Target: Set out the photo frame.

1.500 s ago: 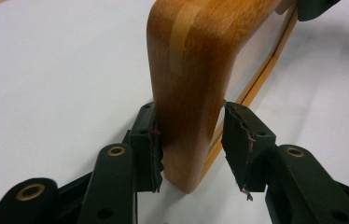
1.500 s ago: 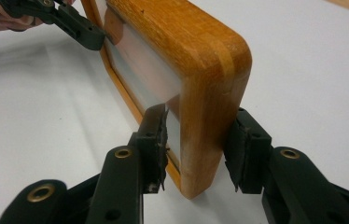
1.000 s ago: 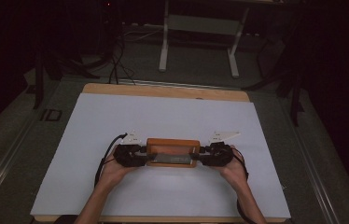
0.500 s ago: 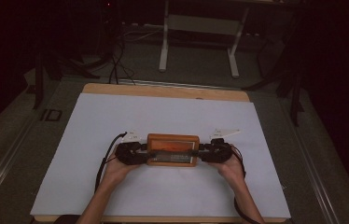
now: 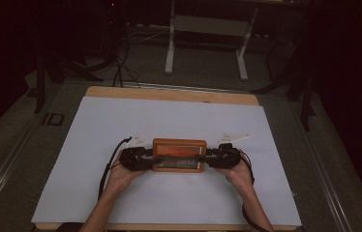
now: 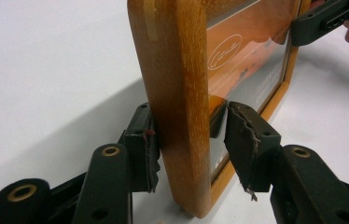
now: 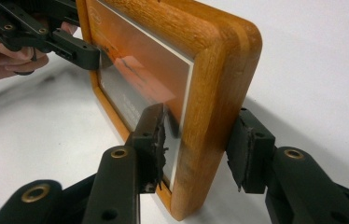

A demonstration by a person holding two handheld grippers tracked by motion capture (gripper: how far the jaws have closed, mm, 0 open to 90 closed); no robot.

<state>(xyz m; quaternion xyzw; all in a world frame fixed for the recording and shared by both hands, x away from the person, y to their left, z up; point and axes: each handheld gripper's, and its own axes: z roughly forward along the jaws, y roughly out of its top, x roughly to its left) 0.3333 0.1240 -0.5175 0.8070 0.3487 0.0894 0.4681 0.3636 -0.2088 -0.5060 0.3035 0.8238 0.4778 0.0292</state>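
A wooden picture frame point(image 5: 179, 154) with an orange print behind glass stands on its long edge on the white sheet point(image 5: 169, 121). My left gripper point(image 5: 146, 158) straddles its left end. In the left gripper view point(image 6: 192, 126) one pad touches the wooden back, while the other stands a little off the glass. My right gripper point(image 5: 211, 157) straddles the right end. In the right gripper view point(image 7: 200, 133) both pads sit close beside the frame point(image 7: 210, 93), with thin gaps. Each view shows the other gripper at the far end point(image 6: 322, 18) point(image 7: 70, 46).
The white sheet covers a wooden table point(image 5: 169, 94). A cable point(image 5: 109, 166) loops from the left gripper across the sheet. On the dark floor behind the table stand a metal stand point(image 5: 203, 43) and loose cables point(image 5: 121, 63).
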